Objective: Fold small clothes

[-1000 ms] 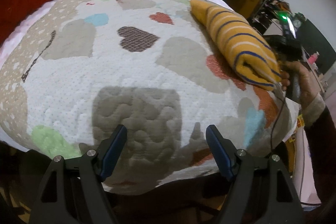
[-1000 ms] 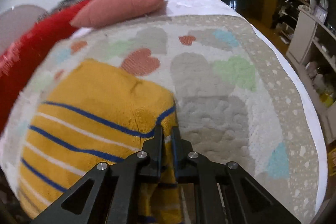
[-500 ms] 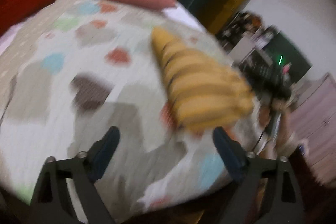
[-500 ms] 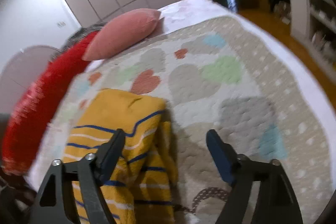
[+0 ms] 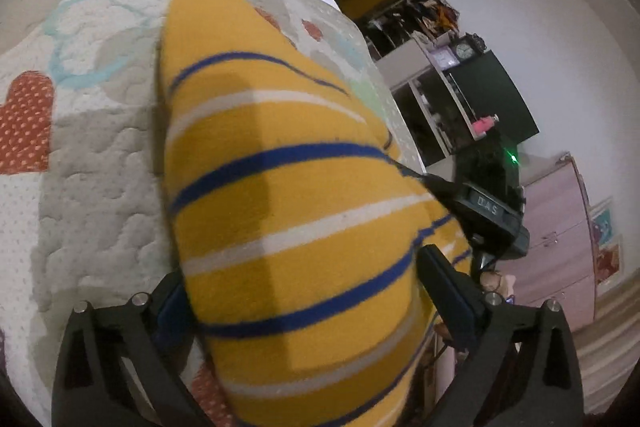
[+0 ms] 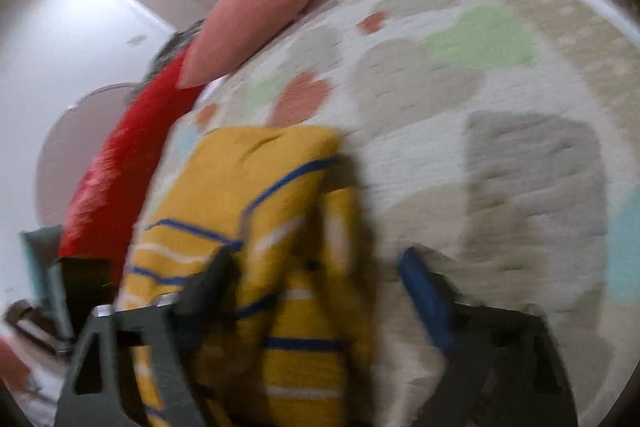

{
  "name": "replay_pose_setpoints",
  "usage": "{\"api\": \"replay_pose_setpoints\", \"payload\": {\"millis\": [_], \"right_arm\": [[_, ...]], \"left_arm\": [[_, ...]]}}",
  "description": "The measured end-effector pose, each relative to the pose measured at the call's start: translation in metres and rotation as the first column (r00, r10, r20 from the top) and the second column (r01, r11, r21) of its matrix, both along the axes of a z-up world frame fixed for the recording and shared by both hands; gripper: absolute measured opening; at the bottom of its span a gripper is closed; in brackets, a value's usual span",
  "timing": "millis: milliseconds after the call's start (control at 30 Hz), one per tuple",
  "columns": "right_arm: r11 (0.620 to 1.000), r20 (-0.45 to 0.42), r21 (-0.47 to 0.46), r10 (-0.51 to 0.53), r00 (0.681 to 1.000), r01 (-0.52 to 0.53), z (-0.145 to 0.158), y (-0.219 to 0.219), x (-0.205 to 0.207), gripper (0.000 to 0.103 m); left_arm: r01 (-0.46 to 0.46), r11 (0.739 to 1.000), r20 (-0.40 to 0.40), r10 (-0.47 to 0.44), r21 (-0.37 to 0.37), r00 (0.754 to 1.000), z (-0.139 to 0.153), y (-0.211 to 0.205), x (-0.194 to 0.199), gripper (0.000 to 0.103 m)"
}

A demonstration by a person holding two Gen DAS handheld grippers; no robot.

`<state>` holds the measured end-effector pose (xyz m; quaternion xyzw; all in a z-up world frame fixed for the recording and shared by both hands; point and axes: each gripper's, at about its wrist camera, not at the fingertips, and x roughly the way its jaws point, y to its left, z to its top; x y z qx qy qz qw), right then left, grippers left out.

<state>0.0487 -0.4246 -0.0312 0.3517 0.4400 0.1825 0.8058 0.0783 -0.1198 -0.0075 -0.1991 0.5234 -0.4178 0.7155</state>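
A folded yellow garment (image 5: 280,187) with blue and white stripes lies on the heart-patterned quilt (image 5: 80,167) near the bed's edge. My left gripper (image 5: 308,299) straddles its near end. The jaws are opening, with the cloth filling the gap between them and covering the left pad. My right gripper's black housing (image 5: 488,215) reaches the garment's far corner. In the blurred right wrist view the right gripper (image 6: 316,287) is closing, with the folded edge of the garment (image 6: 248,187) between its fingers. The blue right pad still stands apart from the cloth.
A pink pillow (image 6: 252,23) and a red blanket (image 6: 120,179) lie at the head of the bed. The quilt (image 6: 480,87) spreads wide to the right of the garment. Past the bed's edge stand shelves (image 5: 440,99) and a pink wardrobe (image 5: 560,227).
My left gripper swung right across the quilt up to the garment and spread wider. My right gripper let go of the garment's edge, opened wide, then narrowed while tilting down.
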Motion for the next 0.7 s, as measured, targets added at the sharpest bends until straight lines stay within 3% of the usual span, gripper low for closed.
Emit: {"api": "replay_pose_setpoints", "payload": {"millis": [133,267,333,433,500,567,700], "right_arm": [[1.000,0.038,-0.009,-0.007,0.999,0.007,0.010,0.015,0.009,0.037],[1.000,0.122,0.011,-0.030,0.992,0.028,0.033,0.016,0.009,0.035],[0.999,0.138,-0.006,-0.041,0.990,0.042,0.035,0.018,0.011,0.035],[0.995,0.072,-0.070,-0.067,0.995,0.072,0.017,0.019,0.017,0.043],[0.991,0.035,-0.092,-0.096,0.995,0.099,0.003,0.015,0.015,0.060],[0.990,0.042,-0.062,-0.123,0.992,0.125,0.005,0.007,0.006,0.061],[0.958,0.135,-0.214,-0.165,0.977,0.191,0.044,0.004,-0.016,0.062]], "left_arm": [[-0.008,1.000,-0.007,0.008,-0.008,1.000,0.009,0.013,0.007,0.075],[-0.034,0.999,0.058,0.033,0.017,0.998,0.034,0.019,0.013,0.075],[-0.047,0.997,0.088,0.041,0.067,0.995,0.036,0.015,0.015,0.076],[-0.086,0.972,0.106,0.064,0.219,0.992,0.017,0.005,0.009,0.083],[-0.096,0.972,0.111,0.074,0.213,0.991,0.011,0.008,0.003,0.084],[-0.117,0.972,0.120,0.094,0.204,0.988,0.017,0.014,-0.003,0.084],[-0.188,0.948,0.276,0.114,0.256,0.954,0.049,0.032,-0.039,0.084]]}}
